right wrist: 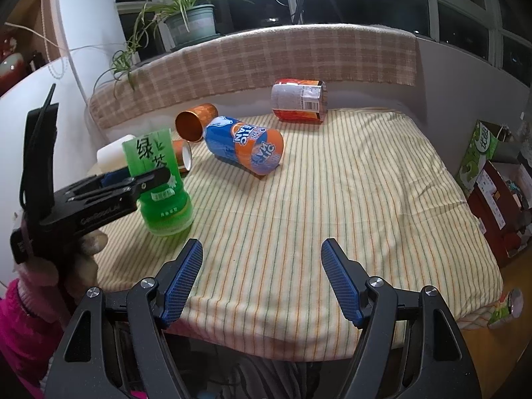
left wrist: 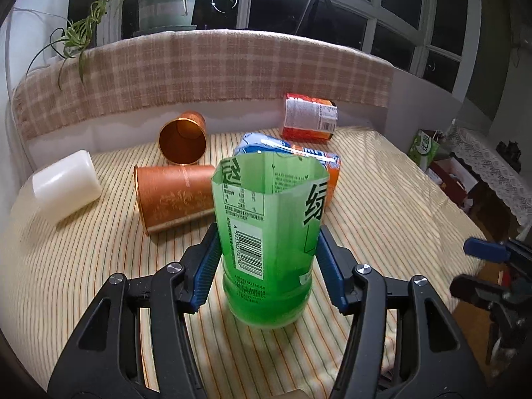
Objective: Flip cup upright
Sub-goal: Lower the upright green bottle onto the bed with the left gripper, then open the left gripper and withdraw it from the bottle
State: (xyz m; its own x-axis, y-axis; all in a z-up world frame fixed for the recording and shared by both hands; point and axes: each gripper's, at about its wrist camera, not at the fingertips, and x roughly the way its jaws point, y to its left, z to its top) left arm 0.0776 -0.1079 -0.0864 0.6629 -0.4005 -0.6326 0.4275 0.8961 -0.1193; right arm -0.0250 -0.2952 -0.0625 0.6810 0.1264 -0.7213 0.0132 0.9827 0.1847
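A green cut-bottle cup stands upright on the striped cloth, open end up. My left gripper has its blue pads on both sides of it, shut on the cup. The right wrist view shows the same cup at the left with the left gripper around it. My right gripper is open and empty over the near edge of the table. Two copper cups, a white cup, a blue-orange cup and a red-orange cup lie on their sides.
The table is covered with a striped cloth. A plaid-covered ledge with a potted plant runs behind it. Boxes and bags stand on the floor to the right. A tripod stands by the window.
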